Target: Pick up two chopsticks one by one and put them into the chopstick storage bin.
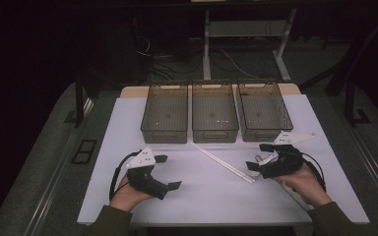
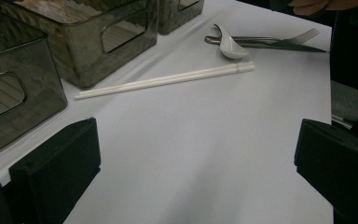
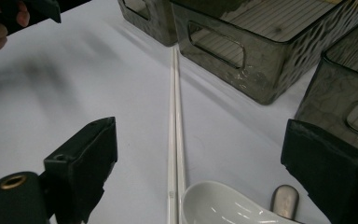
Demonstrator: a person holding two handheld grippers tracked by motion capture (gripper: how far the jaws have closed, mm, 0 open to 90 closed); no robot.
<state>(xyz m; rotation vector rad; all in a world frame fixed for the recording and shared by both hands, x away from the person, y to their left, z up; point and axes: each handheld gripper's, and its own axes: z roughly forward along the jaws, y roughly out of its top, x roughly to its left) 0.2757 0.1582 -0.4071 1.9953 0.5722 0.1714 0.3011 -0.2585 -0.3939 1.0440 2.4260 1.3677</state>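
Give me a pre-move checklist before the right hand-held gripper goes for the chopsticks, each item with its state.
1. Right hand-held gripper jaws apart, nothing between them: ok.
2. Chopsticks lie side by side on the white table, free of other things along their length: ok.
3. Spoon touching the chopsticks' near end: cannot tell.
4. Left hand-held gripper open and away from the chopsticks: ok.
5. Three grey bins upright: ok.
6. Fork and knife by the spoon, apart from the chopsticks: ok.
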